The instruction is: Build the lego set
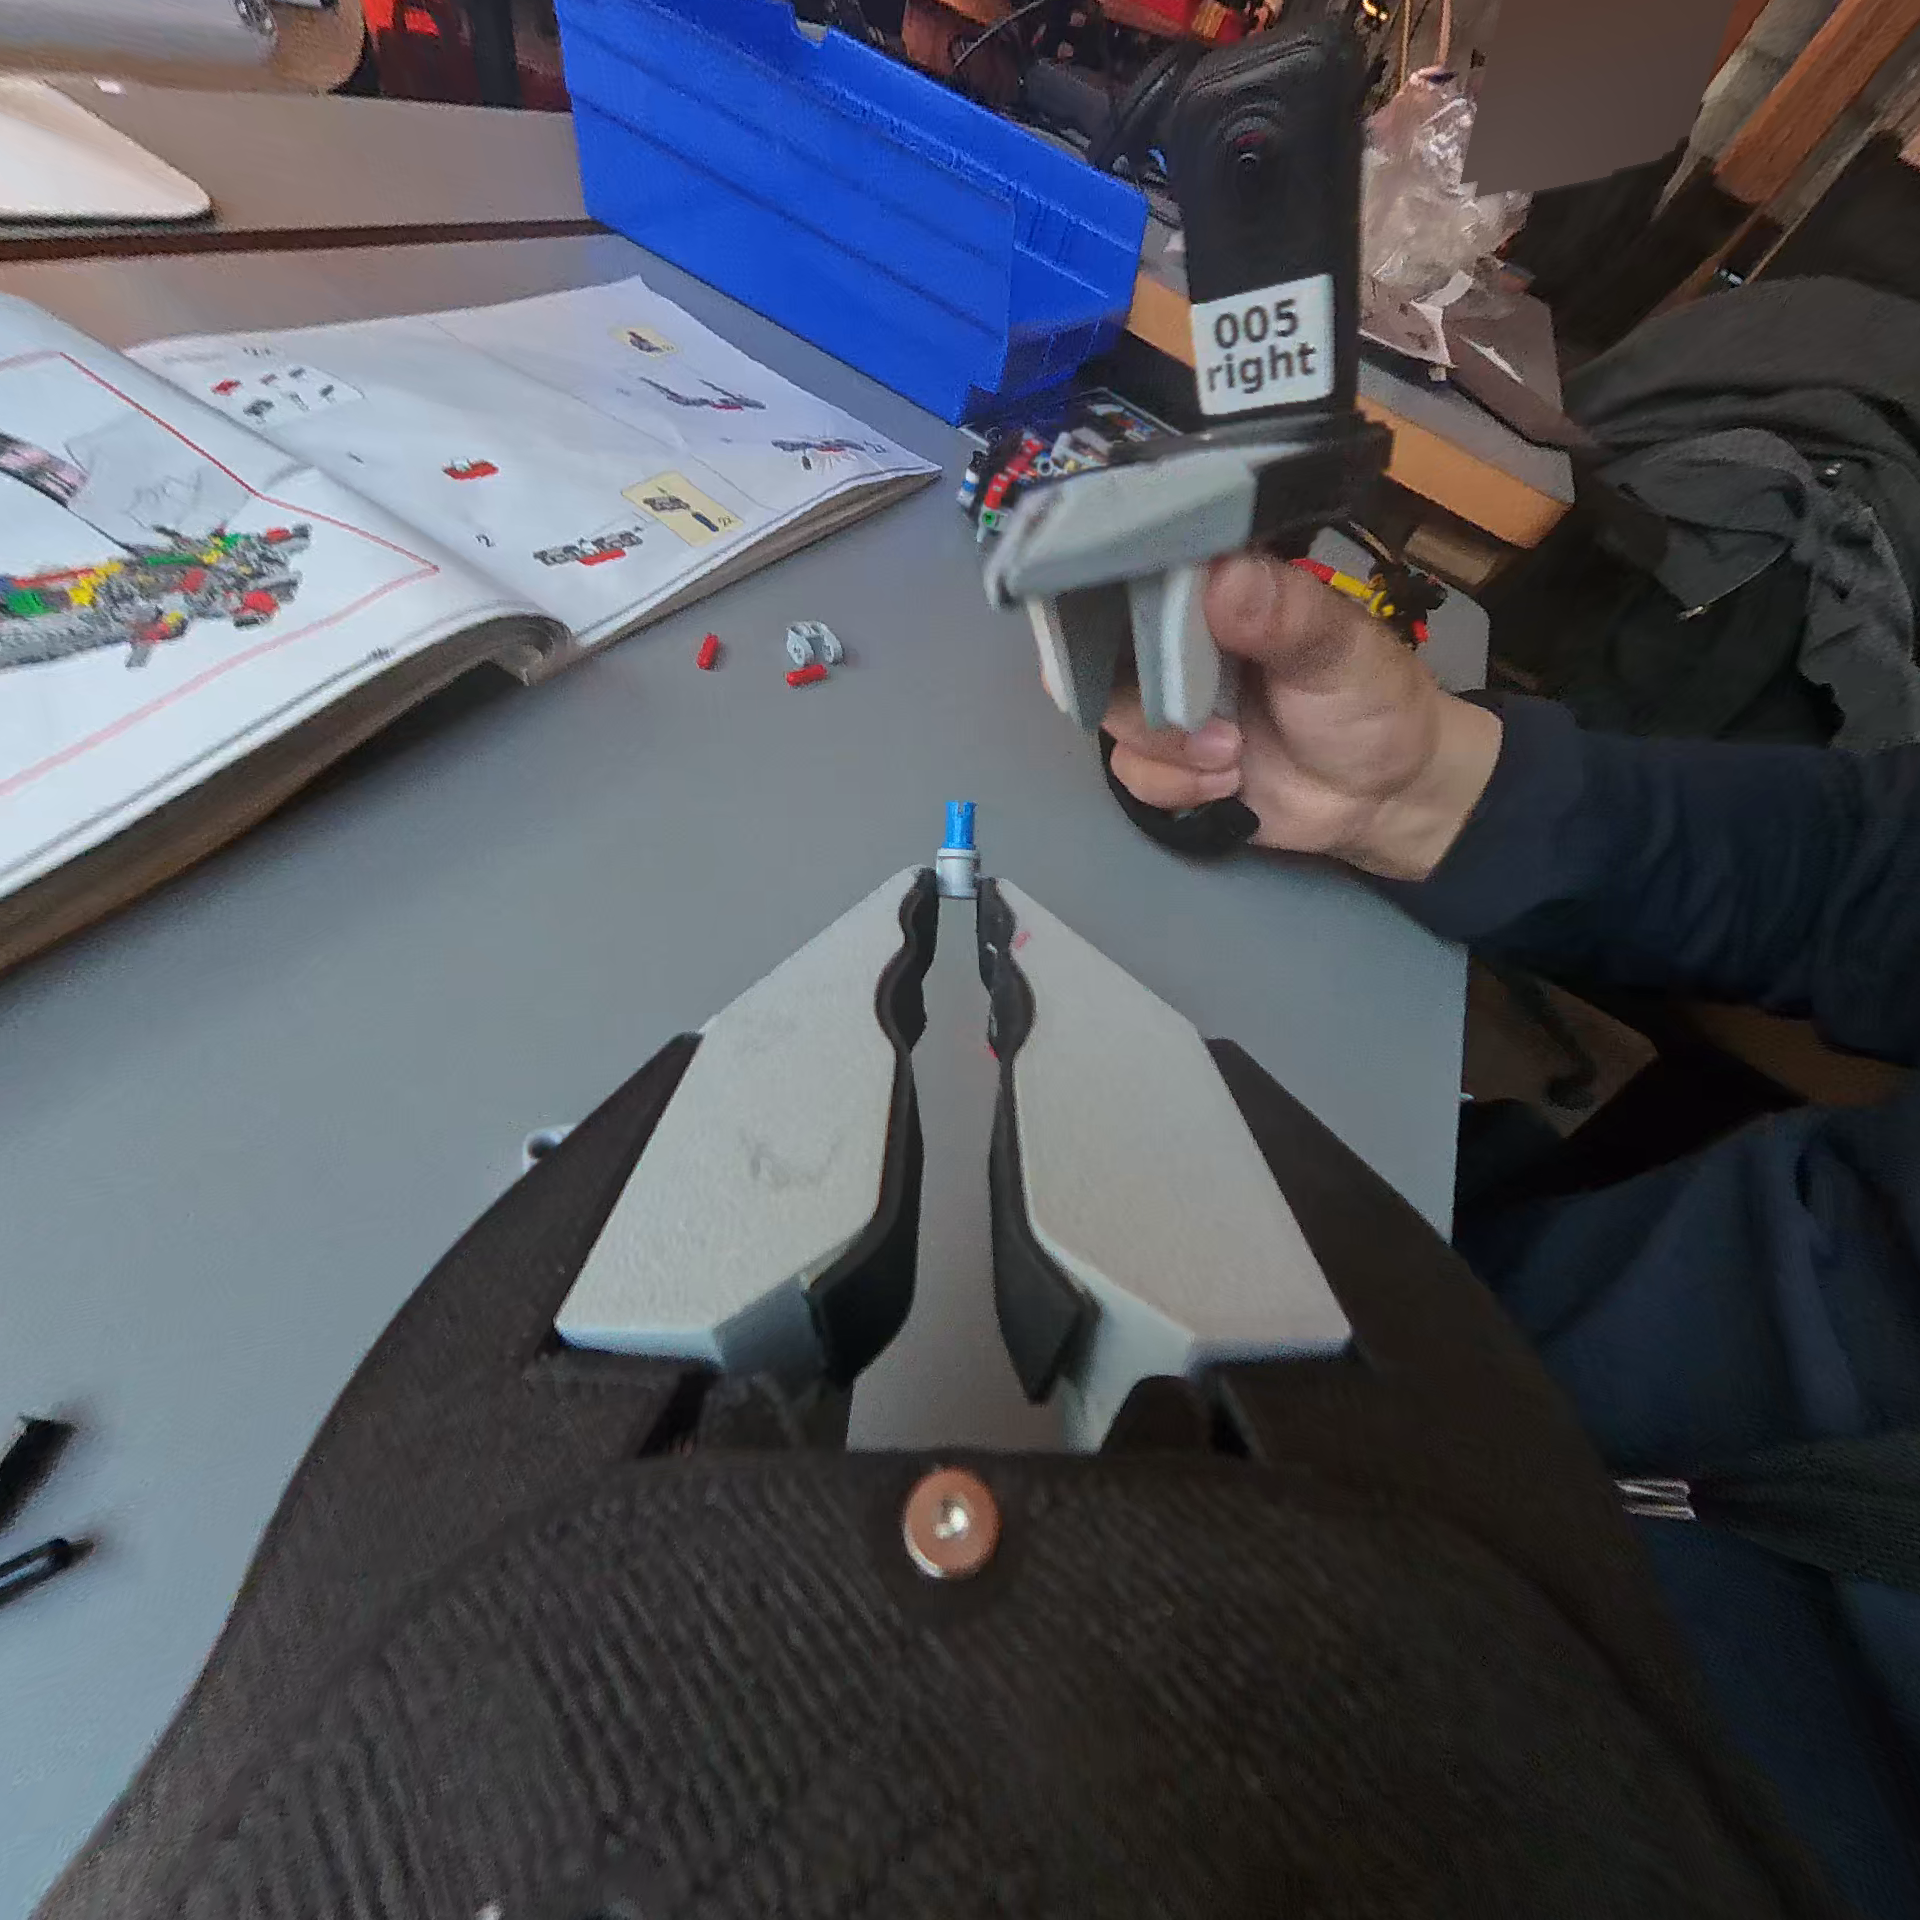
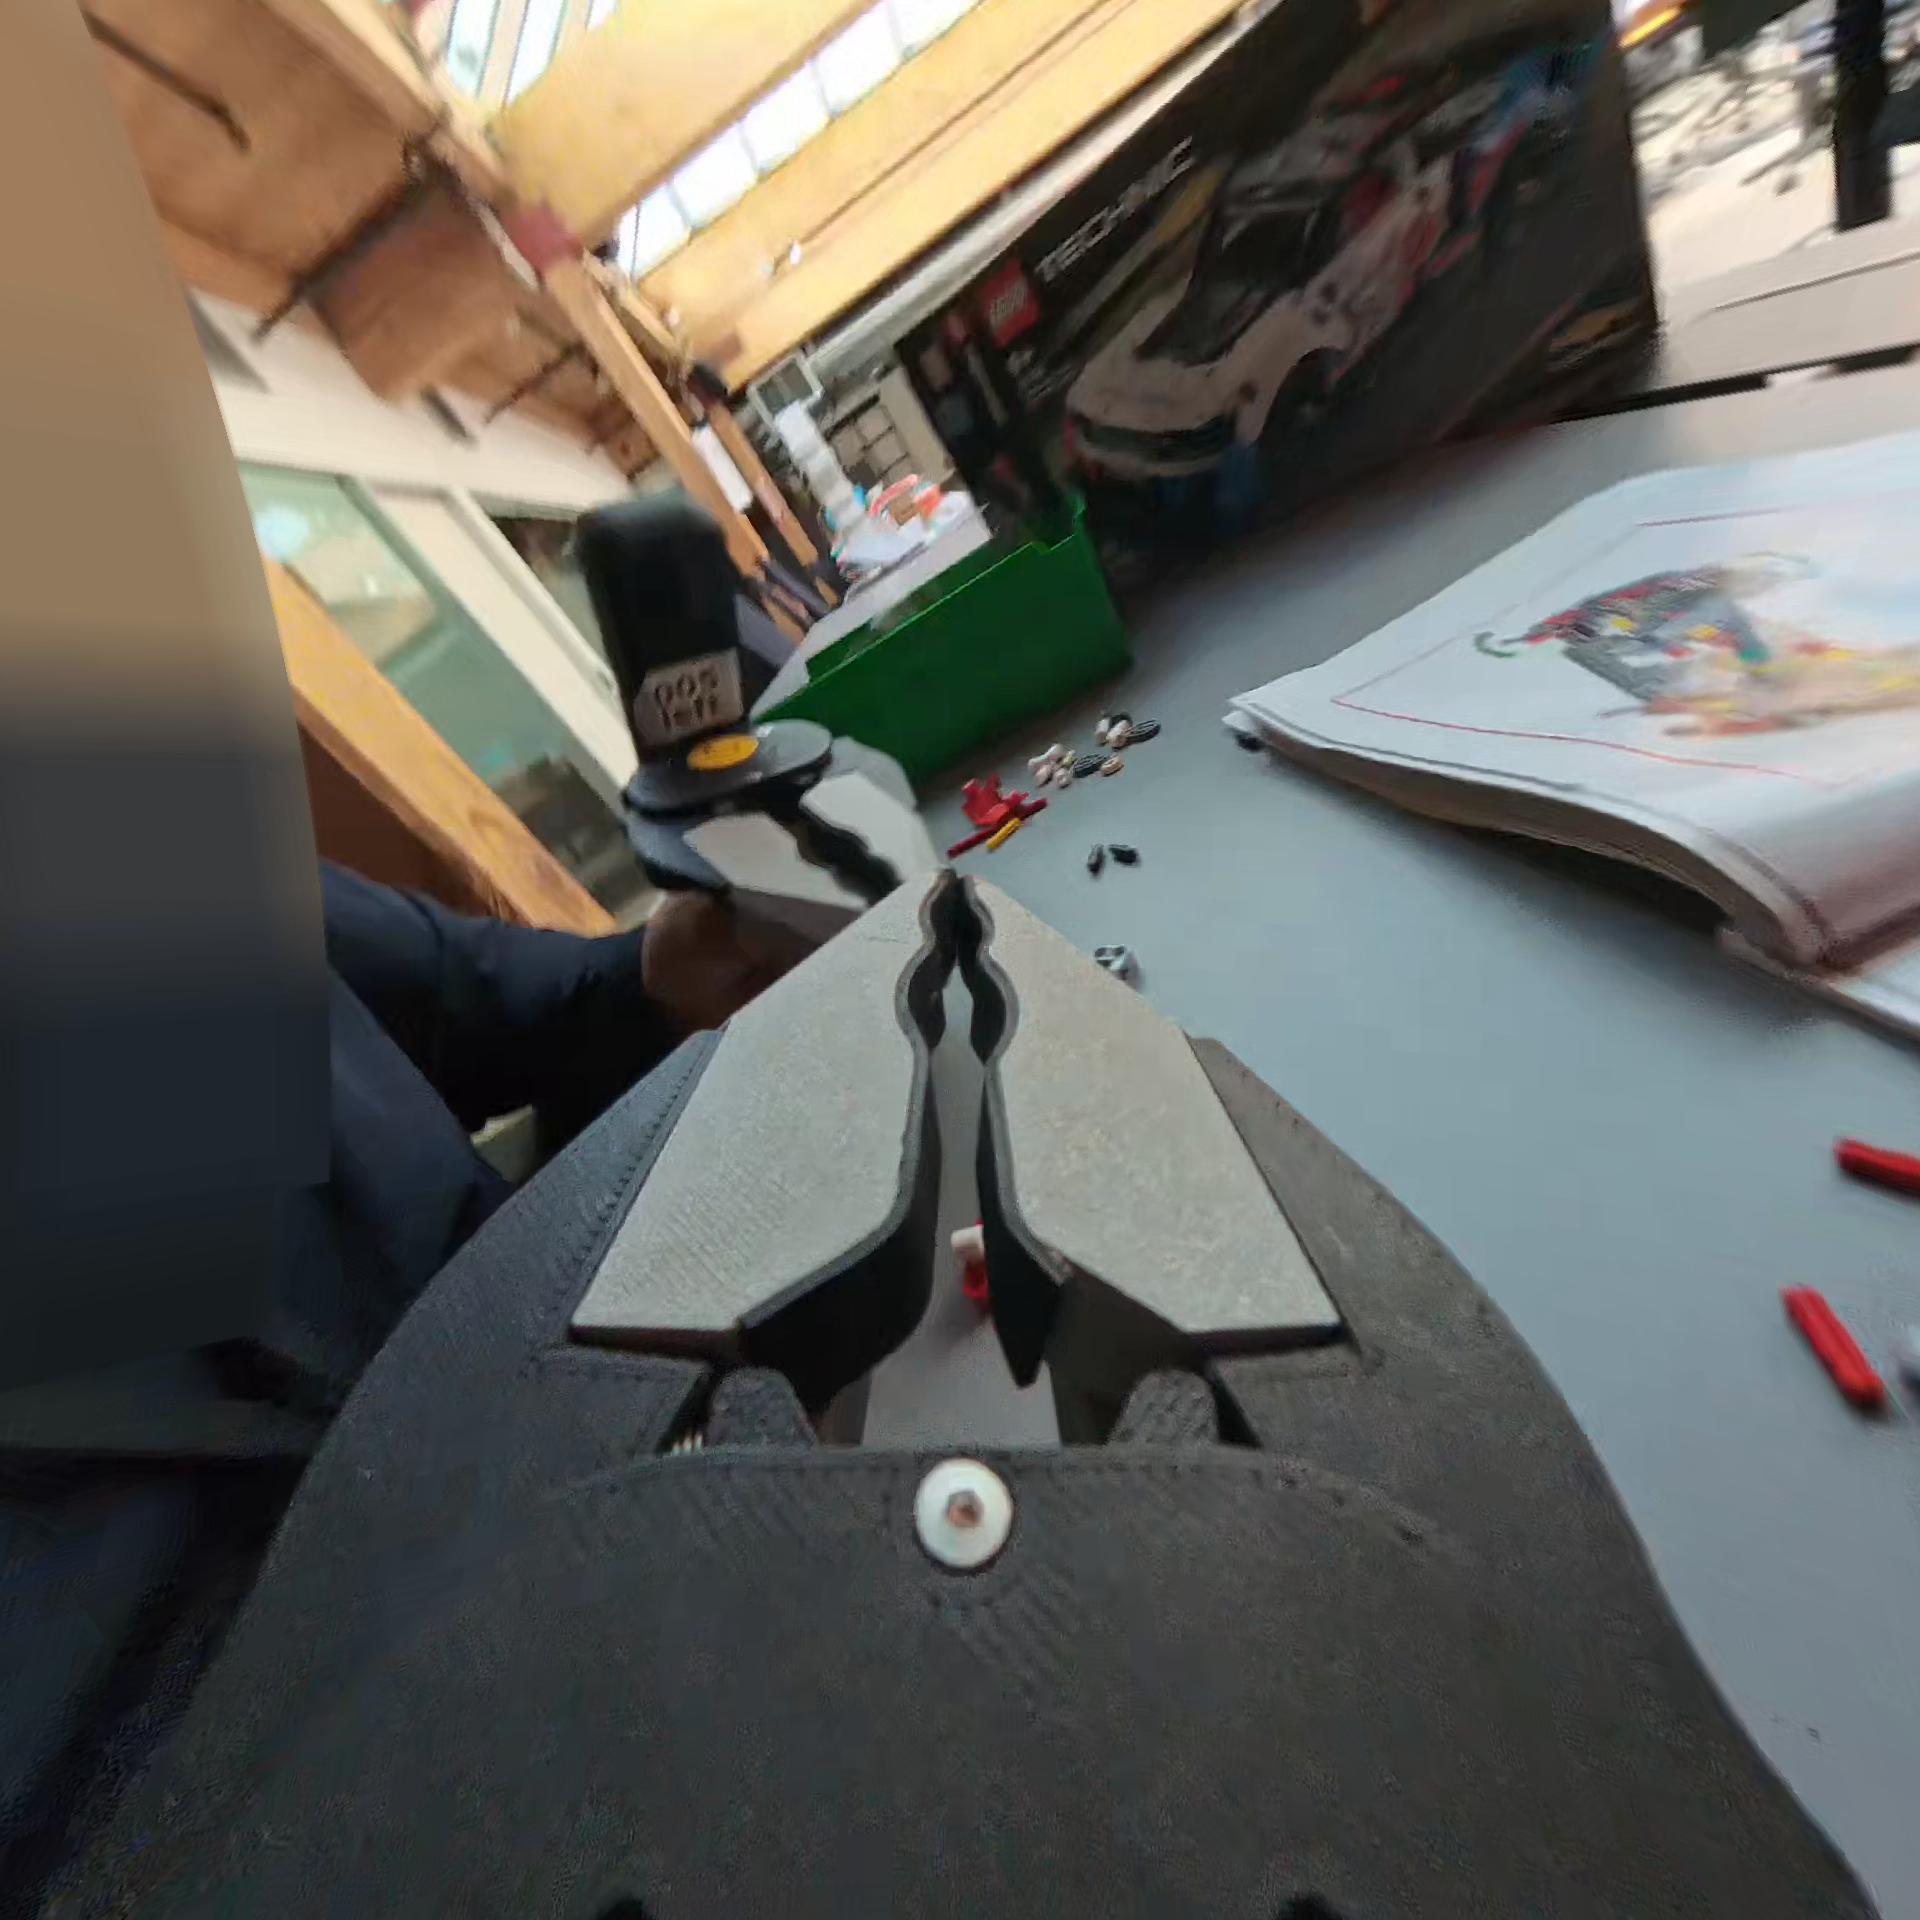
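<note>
The left gripper (image 1: 957, 883) pinches one small grey sleeve with a blue peg (image 1: 958, 847) sticking out of its front; both dark pads press on the grey part, and the piece is held above the grey table (image 1: 520, 935), out over its middle. The right gripper (image 2: 954, 883) is lifted off the table near the right edge, held in a hand (image 1: 1320, 717); its two wavy pads meet at the tips with nothing between them.

Just off the near corner of one open instruction book (image 1: 364, 520) lie three loose bits: two short red pegs (image 1: 708, 650) and one grey connector (image 1: 812, 644). One blue bin (image 1: 831, 208) stands at the far edge, with a small heap of mixed bricks (image 1: 1029, 468) at its right end. One green bin (image 2: 977, 634) sits at the far left edge before one big printed box (image 2: 1299, 291). Two more long red pegs (image 2: 1834, 1345) lie by the near edge.
</note>
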Available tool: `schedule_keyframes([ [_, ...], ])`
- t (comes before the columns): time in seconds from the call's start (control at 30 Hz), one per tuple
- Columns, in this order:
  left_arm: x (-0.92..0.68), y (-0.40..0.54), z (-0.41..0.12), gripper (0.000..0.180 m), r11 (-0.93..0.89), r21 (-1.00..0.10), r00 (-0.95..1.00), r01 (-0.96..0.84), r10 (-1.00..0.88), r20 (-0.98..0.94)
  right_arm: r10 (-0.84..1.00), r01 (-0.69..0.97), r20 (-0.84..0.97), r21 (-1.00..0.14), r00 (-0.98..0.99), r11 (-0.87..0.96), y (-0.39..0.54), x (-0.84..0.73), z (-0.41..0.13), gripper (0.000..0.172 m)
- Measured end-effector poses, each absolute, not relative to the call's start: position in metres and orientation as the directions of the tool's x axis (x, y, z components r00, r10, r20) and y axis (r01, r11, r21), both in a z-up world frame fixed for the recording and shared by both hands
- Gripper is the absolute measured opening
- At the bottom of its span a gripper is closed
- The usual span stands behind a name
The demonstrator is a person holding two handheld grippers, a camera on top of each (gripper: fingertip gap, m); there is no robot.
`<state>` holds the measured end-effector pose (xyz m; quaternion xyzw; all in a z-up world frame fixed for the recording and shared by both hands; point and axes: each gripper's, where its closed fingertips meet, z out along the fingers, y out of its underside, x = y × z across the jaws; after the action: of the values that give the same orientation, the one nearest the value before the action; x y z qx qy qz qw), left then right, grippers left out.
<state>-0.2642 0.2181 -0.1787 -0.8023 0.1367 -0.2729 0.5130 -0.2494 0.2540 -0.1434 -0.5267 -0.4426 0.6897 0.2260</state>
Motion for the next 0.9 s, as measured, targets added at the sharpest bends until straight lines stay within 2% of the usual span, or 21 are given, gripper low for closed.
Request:
schedule_keyframes([
  [0.1,-0.263,0.219,-0.174,0.005,-0.464,-0.879,0.767,0.11,-0.523,0.372,0.858,0.298,-0.352,-0.922,-0.373,-0.249,0.226,-0.254,-0.163,0.0],
  [0.17,-0.263,0.214,-0.193,0.006,-0.563,-0.823,0.747,0.075,-0.515,0.421,0.871,0.316,-0.301,-0.931,-0.388,-0.181,0.222,-0.253,-0.169,0.0],
  [0.2,-0.265,0.214,-0.196,0.006,-0.578,-0.809,0.738,0.104,-0.501,0.453,0.884,0.315,-0.273,-0.937,-0.379,-0.155,0.222,-0.253,-0.17,0.013],
  [0.33,-0.264,0.215,-0.186,0.006,-0.635,-0.717,0.614,0.287,-0.453,0.647,0.939,0.345,-0.057,-0.936,-0.34,0.068,0.216,-0.255,-0.182,0.03],
  [0.43,-0.258,0.212,-0.183,0.006,-0.672,-0.666,0.527,0.323,-0.457,0.716,0.942,0.307,0.15,-0.92,-0.301,0.245,0.211,-0.258,-0.179,0.022],
  [0.5,-0.257,0.209,-0.189,0.006,-0.706,-0.651,0.529,0.279,-0.453,0.718,0.925,0.302,0.238,-0.895,-0.295,0.327,0.213,-0.257,-0.178,0.018],
  [0.63,-0.251,0.199,-0.196,0.006,-0.778,-0.594,0.497,0.206,-0.44,0.748,0.846,0.309,0.368,-0.812,-0.385,0.495,0.202,-0.248,-0.19,0.022],
  [0.77,-0.243,0.193,-0.197,0.006,-0.808,-0.564,0.473,0.168,-0.436,0.765,0.756,0.284,0.536,-0.709,-0.376,0.645,0.194,-0.251,-0.195,0.008],
  [0.9,-0.239,0.189,-0.192,0.006,-0.832,-0.516,0.397,0.202,-0.412,0.82,0.649,0.264,0.674,-0.593,-0.353,0.76,0.193,-0.252,-0.196,0.008],
])
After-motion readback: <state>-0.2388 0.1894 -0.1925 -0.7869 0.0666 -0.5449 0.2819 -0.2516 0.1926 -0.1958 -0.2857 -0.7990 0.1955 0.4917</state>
